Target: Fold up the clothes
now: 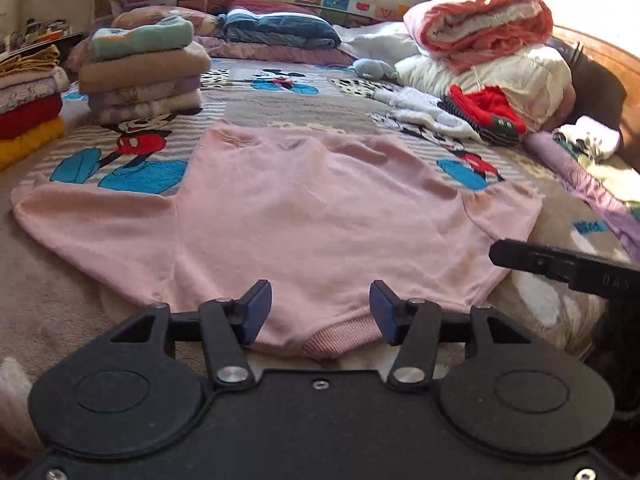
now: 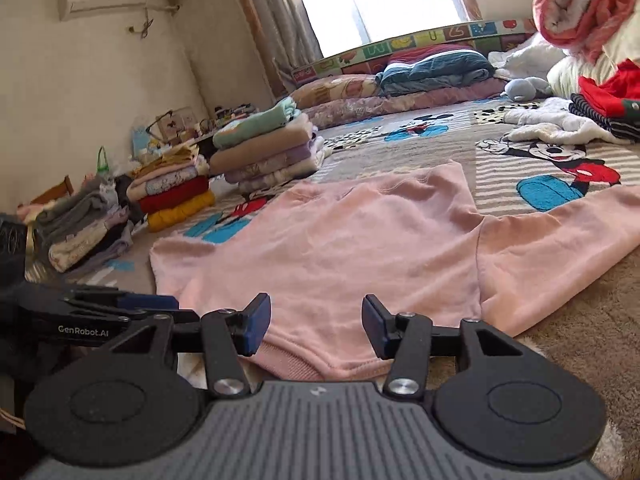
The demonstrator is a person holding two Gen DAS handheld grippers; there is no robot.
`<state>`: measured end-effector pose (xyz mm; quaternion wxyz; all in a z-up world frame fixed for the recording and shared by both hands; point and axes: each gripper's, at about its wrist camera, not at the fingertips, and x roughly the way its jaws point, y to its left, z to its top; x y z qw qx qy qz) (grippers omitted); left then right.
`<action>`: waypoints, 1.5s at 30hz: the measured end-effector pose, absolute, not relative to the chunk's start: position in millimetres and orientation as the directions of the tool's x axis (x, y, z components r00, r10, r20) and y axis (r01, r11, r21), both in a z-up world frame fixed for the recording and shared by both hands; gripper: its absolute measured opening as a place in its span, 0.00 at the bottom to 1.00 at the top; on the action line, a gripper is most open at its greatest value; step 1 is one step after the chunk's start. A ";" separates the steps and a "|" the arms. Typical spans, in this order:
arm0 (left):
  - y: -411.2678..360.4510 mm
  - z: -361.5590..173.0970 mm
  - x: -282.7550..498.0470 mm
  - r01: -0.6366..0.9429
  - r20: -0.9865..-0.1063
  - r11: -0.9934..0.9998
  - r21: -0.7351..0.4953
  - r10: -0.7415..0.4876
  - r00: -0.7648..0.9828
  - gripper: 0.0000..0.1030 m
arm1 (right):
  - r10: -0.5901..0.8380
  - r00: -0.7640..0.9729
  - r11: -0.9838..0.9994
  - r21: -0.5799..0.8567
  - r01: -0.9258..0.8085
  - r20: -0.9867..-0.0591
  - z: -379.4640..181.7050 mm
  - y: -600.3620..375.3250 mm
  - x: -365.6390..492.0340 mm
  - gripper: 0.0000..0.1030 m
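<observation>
A pink sweatshirt (image 1: 304,216) lies spread flat on the bed, sleeves out to both sides, ribbed hem nearest me. My left gripper (image 1: 320,304) hovers open just over the hem, with cloth showing between its blue pads but nothing pinched. In the right wrist view the same pink sweatshirt (image 2: 360,240) fills the middle, and my right gripper (image 2: 316,316) stands open above its near hem. The right gripper's finger (image 1: 560,264) pokes in at the right of the left view; the left gripper (image 2: 120,308) shows at the left edge of the right view.
Stacks of folded clothes (image 1: 144,72) (image 2: 264,148) stand at the far left of the cartoon-print blanket (image 1: 280,92). Another stack with red and yellow items (image 2: 176,196) sits beside them. Unfolded clothes, a red garment (image 1: 488,112) and rolled bedding (image 1: 480,24) pile up far right.
</observation>
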<state>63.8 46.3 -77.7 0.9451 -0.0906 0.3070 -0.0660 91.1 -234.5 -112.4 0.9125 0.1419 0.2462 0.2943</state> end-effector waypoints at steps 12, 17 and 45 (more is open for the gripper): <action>140.5 17.1 146.9 -0.177 -0.401 0.791 -0.585 -0.093 0.911 0.58 | 0.558 0.810 0.624 0.734 -0.267 -0.180 -121.6 -306.0 167.8 0.60; 159.2 4.9 205.0 -0.217 -0.442 0.746 -0.630 -0.115 0.890 0.59 | 0.553 0.812 0.584 0.781 -0.221 -0.184 -137.2 -321.2 206.1 0.60; 206.0 -45.3 203.9 -0.252 -0.420 0.679 -0.689 -0.090 0.903 0.60 | 0.666 0.548 0.562 -0.143 -0.815 -0.506 -117.8 -24.4 100.4 0.21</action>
